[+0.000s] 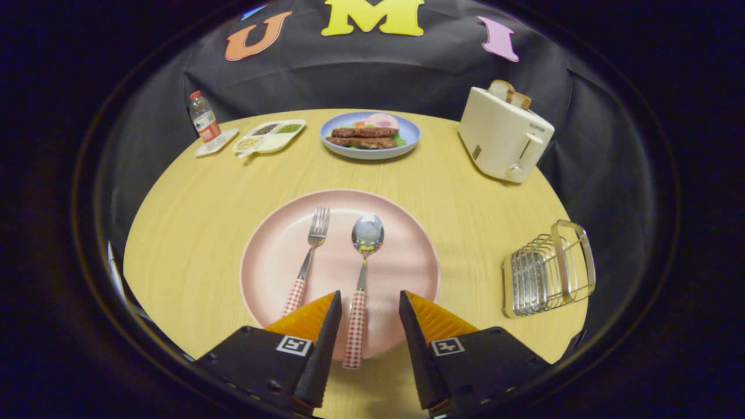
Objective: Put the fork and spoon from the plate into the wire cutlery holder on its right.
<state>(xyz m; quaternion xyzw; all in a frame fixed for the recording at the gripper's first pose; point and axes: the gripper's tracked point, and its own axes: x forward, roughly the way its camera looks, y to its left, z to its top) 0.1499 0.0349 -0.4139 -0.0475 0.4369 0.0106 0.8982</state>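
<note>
Wooden table point(192, 233), gripper point(369, 302) wide open, spoon point(362, 279) handle between fingers, untouched

Metal fork point(308, 256) and spoon point(362, 273), both with red-white checked handles, lying side by side on pink plate point(273, 244), fork left of spoon, spoon handle over plate rim, wire cutlery holder point(547, 270) standing well right of plate
</note>
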